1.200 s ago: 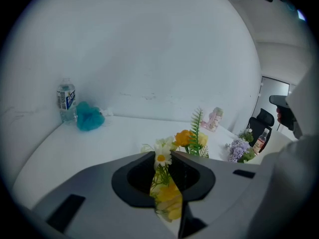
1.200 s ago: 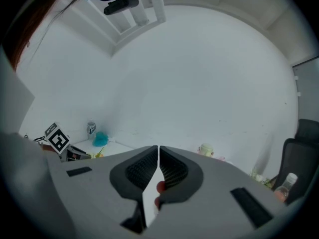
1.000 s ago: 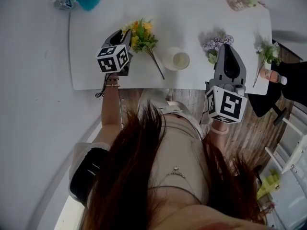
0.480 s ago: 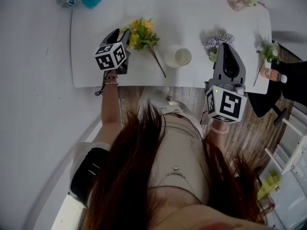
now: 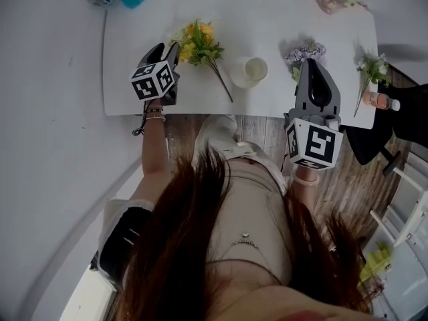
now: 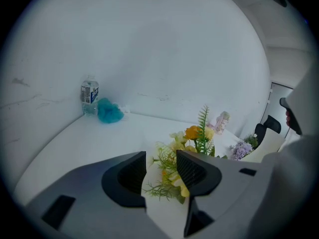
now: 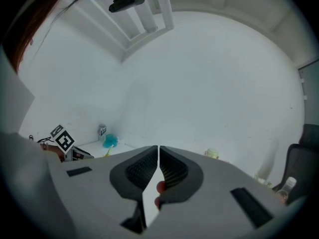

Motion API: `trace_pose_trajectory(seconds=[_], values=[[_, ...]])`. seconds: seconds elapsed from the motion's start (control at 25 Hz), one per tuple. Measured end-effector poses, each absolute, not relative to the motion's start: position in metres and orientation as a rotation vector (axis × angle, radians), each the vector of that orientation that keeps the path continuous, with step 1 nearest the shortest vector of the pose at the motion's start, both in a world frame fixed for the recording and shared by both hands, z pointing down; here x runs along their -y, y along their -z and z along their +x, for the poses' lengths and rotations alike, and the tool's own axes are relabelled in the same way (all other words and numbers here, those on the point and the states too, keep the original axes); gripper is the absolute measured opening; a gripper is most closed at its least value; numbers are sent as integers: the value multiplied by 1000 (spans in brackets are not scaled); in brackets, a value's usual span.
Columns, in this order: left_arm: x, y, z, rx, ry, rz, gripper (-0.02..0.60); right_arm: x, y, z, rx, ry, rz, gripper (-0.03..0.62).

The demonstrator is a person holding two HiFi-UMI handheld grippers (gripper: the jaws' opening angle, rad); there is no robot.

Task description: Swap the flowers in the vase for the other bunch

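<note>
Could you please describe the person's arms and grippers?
The left gripper and right gripper are grey with dark ribbed claw pads; each carries a white cube of black square markers. Thin bracelets circle the left wrist, with a dark sleeve higher up.

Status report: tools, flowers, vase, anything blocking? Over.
Left tool jaws just opening, gripping nothing; yellow bunch lies just beyond them. Right tool shut, empty. Vase looks empty, purple bunch to its right. Nothing blocking.
</note>
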State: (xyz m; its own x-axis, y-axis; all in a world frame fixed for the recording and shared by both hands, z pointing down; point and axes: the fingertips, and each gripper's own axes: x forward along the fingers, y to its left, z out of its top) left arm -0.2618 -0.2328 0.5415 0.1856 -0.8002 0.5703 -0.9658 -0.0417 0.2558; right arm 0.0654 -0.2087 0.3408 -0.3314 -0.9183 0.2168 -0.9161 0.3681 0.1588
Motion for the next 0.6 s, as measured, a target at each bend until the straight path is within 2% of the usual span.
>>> trace_pose_trajectory(seconds=[0.6], values=[[202,-529,-265,1667,-257,1868,192,174,-328,67,2383,50,1636,29]])
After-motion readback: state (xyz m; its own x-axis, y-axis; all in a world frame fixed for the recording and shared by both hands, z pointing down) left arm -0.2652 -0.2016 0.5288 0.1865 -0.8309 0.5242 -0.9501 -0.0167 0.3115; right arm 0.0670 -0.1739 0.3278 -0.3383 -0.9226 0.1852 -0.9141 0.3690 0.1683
